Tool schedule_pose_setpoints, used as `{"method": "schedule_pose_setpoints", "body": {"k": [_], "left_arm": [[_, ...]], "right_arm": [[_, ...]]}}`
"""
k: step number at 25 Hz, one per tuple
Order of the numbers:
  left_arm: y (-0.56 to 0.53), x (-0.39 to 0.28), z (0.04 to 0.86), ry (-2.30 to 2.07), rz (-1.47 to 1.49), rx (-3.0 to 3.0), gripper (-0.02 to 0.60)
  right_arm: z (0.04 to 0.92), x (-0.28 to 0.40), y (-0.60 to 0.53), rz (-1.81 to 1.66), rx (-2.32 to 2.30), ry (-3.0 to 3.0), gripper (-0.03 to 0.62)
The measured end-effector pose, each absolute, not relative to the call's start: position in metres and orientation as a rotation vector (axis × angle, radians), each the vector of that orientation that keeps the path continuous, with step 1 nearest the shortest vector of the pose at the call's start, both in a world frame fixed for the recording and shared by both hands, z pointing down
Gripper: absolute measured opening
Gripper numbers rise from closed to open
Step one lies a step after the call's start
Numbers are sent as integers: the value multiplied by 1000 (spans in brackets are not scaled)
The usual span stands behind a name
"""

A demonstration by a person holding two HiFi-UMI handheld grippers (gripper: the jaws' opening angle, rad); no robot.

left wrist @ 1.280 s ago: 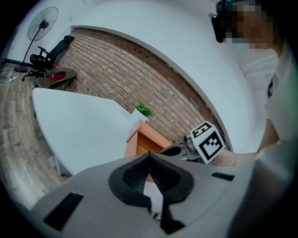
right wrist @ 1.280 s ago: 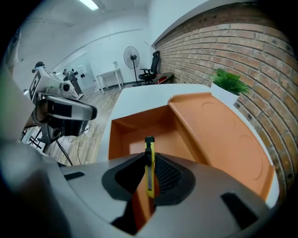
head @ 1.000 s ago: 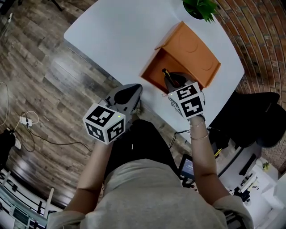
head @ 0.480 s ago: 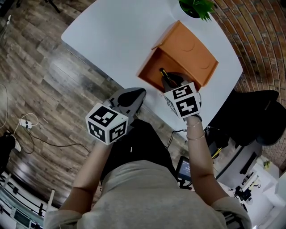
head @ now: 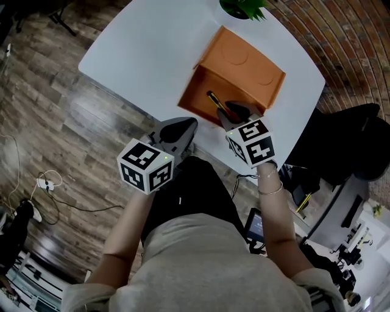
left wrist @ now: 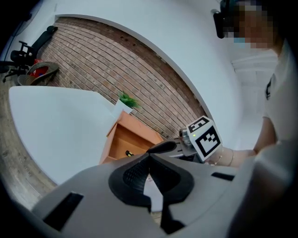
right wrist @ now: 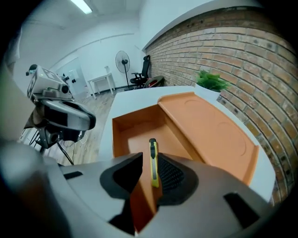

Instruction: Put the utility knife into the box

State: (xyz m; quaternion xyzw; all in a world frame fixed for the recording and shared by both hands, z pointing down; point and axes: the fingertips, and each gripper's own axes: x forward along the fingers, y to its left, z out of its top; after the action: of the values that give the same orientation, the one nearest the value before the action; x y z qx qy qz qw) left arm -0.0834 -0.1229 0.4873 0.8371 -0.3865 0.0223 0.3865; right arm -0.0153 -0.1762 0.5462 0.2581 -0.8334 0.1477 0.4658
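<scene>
The orange box [head: 244, 67] lies open on the white table [head: 140, 55], its lid folded back. A yellow and black utility knife [head: 214, 99] points into the box's opening. My right gripper [head: 233, 111] hangs at the box's near edge and its jaws are opening. In the right gripper view the utility knife [right wrist: 152, 162] stands between the jaws of the right gripper [right wrist: 149, 160], leaning on the right pad with a gap to the left one. My left gripper [head: 180, 128] is shut and empty, off the table's near edge. The left gripper [left wrist: 149, 158] view shows the box [left wrist: 128, 139].
A potted plant [head: 241, 7] stands at the table's far edge behind the box. Brick wall runs along the right side. The person's body and legs fill the lower head view. A fan [right wrist: 122, 60] and chair stand far off on the wooden floor.
The right gripper's jaws have widened around the knife, and more of the knife now shows beyond them, over the box's opening. The left gripper has barely moved.
</scene>
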Motion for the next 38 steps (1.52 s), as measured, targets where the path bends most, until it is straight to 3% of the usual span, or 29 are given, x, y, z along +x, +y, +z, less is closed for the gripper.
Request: {"method": "schedule_pose_setpoints", "body": {"k": [16,25,38], "left_arm": [[-148,-74,439,-1107,189,2238,8],[-160,-52,388,-1121,173,2362,7],[-162,-36,364,-1172,87,2388,6]], "right_arm": [[459,27,-158,415,767,-2289,78],[392,31,-165,552,865,-2524,0],[314,37,-162,595,1146,-2976,-2]]}}
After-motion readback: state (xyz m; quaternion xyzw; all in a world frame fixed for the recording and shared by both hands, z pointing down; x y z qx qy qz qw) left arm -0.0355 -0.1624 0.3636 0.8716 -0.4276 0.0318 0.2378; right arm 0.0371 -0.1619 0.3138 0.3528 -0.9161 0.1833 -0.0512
